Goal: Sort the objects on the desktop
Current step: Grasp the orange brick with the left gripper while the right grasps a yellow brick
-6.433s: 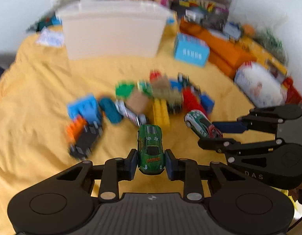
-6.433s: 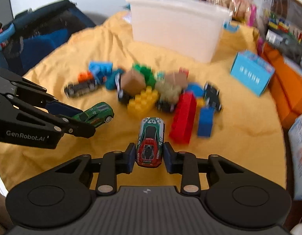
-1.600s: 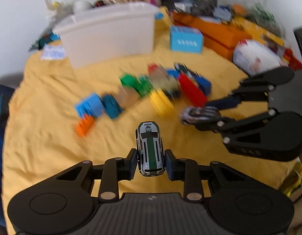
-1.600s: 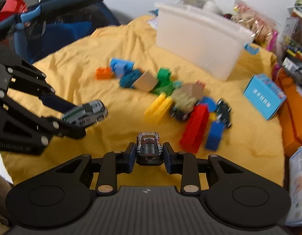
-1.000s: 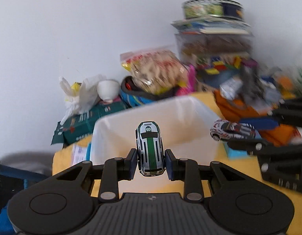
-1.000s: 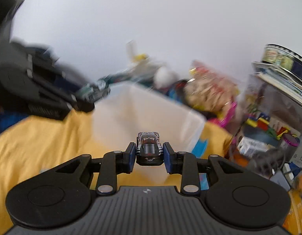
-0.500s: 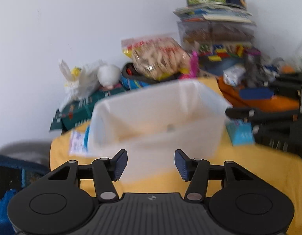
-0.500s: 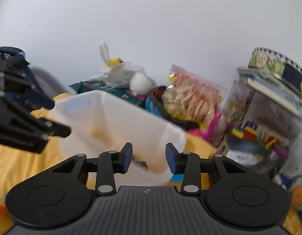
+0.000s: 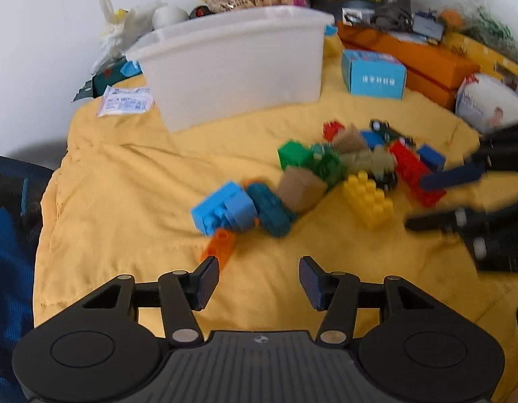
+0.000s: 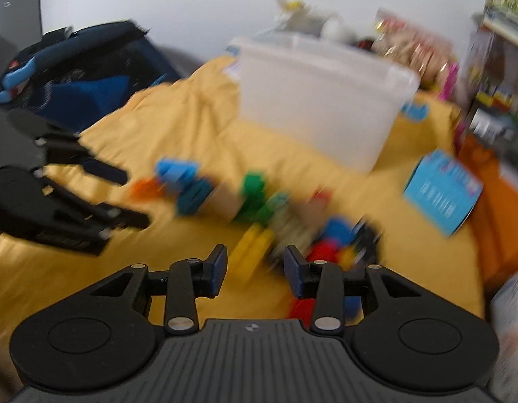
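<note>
Both grippers hang over the yellow cloth with nothing between their fingers. The left gripper has its jaws spread wide, and an orange brick lies just beyond its left fingertip, not between the pads. The right gripper stands parted too, though less widely, and empty; it points down at the near edge of the toy pile, where a yellow brick shows in the gap ahead of it (this view is badly smeared, so finer detail is lost).

The toys still to be sorted sit in a loose heap in the middle of the cloth: a light blue brick touching a teal toy car, a tan block, green bricks, a red brick and a dark toy car at the far side. The white tub stands behind the heap, well apart from it, with a blue box to its right
</note>
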`<state>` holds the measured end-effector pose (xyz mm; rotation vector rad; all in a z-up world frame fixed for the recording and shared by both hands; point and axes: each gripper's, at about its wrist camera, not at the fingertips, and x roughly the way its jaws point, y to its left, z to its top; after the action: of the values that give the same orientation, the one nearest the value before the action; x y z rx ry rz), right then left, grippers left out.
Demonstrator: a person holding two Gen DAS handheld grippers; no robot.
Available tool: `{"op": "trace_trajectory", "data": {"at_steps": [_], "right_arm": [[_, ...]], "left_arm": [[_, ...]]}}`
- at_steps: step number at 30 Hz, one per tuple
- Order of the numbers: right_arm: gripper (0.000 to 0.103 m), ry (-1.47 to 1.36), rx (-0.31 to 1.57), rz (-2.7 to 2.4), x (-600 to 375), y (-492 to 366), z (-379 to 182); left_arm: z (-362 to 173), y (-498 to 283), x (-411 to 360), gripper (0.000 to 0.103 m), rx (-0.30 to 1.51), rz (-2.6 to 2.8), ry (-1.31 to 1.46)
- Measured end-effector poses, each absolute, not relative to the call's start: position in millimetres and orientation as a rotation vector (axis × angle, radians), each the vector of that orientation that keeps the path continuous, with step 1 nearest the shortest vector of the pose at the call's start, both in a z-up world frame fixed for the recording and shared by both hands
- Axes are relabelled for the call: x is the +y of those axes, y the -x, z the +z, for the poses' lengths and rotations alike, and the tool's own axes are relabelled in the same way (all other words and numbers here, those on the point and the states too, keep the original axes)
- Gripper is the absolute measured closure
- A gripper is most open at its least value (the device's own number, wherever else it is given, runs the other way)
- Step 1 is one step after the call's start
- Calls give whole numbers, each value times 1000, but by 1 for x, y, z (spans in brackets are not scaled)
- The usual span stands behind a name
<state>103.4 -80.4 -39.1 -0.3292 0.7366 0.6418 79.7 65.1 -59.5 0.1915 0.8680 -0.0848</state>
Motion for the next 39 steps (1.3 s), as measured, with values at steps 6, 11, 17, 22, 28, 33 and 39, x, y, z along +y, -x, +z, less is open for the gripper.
{"op": "trace_trajectory", "data": {"at_steps": [6, 11, 17, 22, 28, 33, 39], "right_arm": [[63, 349, 804, 689, -76, -83, -51], [61, 338, 783, 656, -83, -78, -46], [61, 304, 816, 612, -95, -80, -49], [61, 291, 820, 609, -95, -83, -51], [61, 339, 789, 627, -84, -84, -51], [61, 378, 789, 598, -83, -95, -57], [60, 381, 816, 584, -84, -111, -61]], "left_arm": [[-60, -97, 69, 46, 830, -35, -274], [-74, -119, 89, 85, 919, -29, -215], [-71, -99, 77, 86, 960, -154, -81], [-78, -71, 41, 86, 1010, -260, -78], [-79, -53, 26, 85, 1000, -272, -141], [-80, -49, 29, 84, 995, -262, -121], [-81, -50, 28, 84, 991, -262, -129]]}}
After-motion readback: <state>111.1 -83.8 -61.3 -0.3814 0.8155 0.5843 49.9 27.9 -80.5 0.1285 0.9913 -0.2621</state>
